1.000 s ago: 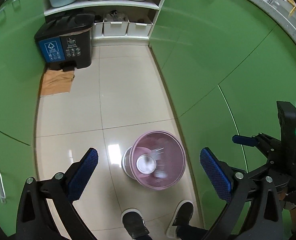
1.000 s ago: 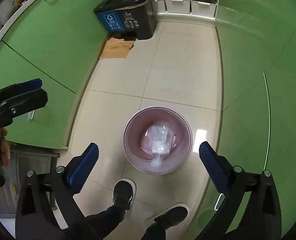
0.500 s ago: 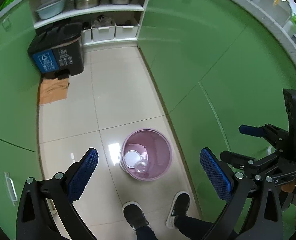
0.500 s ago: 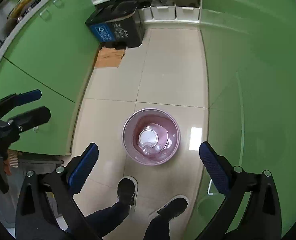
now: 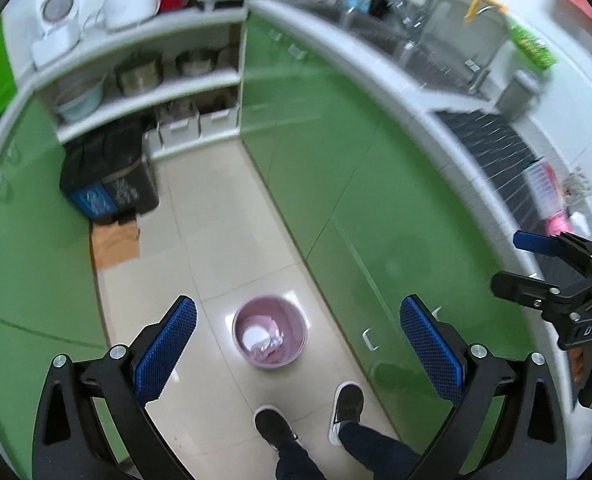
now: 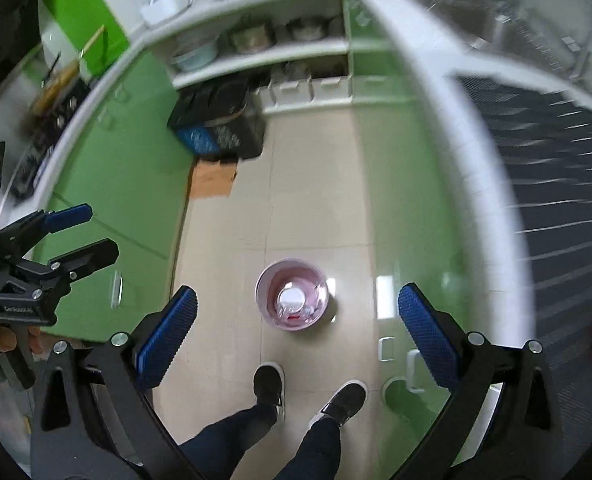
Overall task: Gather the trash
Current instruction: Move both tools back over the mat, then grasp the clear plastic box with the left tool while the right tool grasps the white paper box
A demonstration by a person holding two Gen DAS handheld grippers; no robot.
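Left wrist view: left tool (image 5: 296,348) wide open, empty; right tool (image 6: 296,328) same. Pink bin (image 5: 270,336) on floor by shoes (image 5: 346,404), trash (image 5: 270,346) already inside. Risks: frames blurred, so hard to spot more trash on the surface (image 5: 492,140); could kick the bin over; could clip the green cabinets (image 5: 376,220).

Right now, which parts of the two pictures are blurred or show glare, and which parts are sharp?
Left wrist view: the shelves and black bin are smeared by motion blur, the left gripper is sharp, and the pink basket fairly clear. Right wrist view: the countertop is streaked, a glare patch shines on the floor, and the right gripper is sharp.
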